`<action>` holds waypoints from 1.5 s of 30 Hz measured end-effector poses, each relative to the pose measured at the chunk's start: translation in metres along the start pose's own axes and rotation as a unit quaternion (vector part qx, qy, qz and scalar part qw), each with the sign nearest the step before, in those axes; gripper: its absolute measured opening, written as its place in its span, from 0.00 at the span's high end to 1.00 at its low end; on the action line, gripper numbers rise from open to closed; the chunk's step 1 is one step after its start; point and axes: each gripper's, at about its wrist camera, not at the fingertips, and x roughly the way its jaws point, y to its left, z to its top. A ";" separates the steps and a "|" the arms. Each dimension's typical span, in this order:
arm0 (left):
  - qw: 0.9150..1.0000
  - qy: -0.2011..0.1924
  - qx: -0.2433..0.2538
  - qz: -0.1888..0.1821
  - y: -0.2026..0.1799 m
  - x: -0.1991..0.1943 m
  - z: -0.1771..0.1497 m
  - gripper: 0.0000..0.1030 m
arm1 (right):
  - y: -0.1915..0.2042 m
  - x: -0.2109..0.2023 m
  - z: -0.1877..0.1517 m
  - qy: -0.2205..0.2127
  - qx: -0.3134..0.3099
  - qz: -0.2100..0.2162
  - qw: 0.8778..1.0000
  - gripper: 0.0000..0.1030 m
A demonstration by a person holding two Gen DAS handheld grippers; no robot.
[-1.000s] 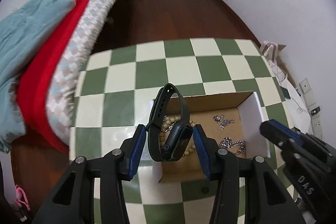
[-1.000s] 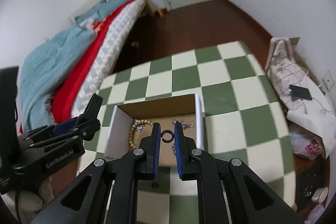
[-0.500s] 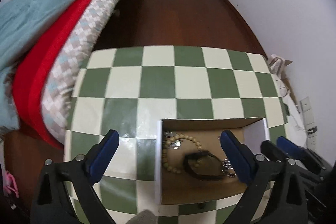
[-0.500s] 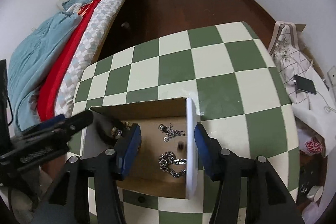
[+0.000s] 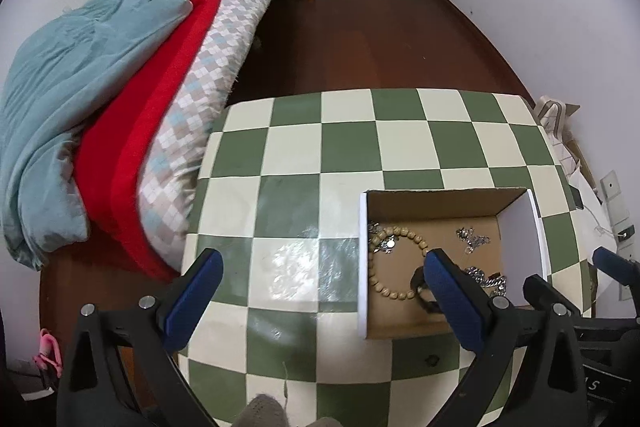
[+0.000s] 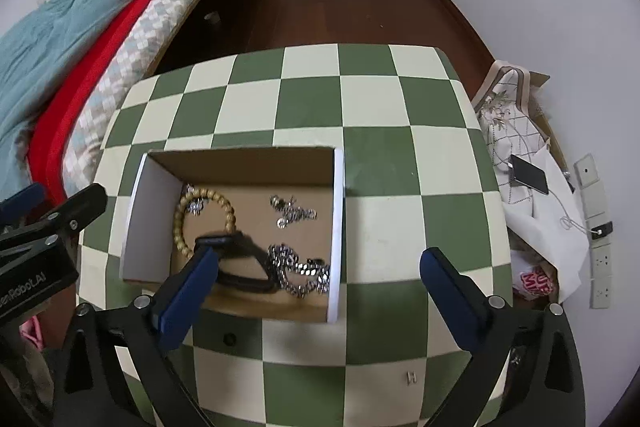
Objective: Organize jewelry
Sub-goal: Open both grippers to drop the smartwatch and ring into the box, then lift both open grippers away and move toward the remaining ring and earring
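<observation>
Judging by the bare checkered table, sorting looks finished: wristband, beads and chains fill the box, while left gripper and right gripper hang wide open, empty.

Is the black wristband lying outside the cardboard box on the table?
No, the black wristband lies inside the cardboard box, beside the silver chain.

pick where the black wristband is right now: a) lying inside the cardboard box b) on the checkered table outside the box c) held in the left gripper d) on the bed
a: the black wristband lies on the floor of the cardboard box, next to the wooden bead bracelet and the silver chain, while the left gripper and the right gripper are both wide open with nothing between their fingers.
</observation>
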 end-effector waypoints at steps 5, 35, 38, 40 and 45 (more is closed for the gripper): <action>1.000 -0.009 -0.004 0.001 0.005 -0.015 -0.005 0.00 | 0.007 -0.015 -0.007 -0.007 -0.009 -0.016 1.000 0.00; 0.993 -0.116 -0.011 0.025 0.021 -0.141 -0.062 0.00 | 0.016 -0.159 -0.064 -0.118 0.022 -0.009 0.993 0.00; 0.995 -0.093 0.012 0.028 0.006 -0.121 -0.076 0.00 | 0.002 -0.157 -0.084 -0.116 0.042 -0.003 0.992 0.00; 0.996 -0.074 0.024 0.032 -0.005 -0.103 -0.086 0.00 | -0.011 -0.146 -0.100 -0.109 0.061 -0.010 0.992 0.00; 0.996 -0.046 0.057 0.053 -0.029 -0.063 -0.107 0.01 | -0.050 -0.102 -0.135 -0.073 0.098 -0.016 0.992 0.39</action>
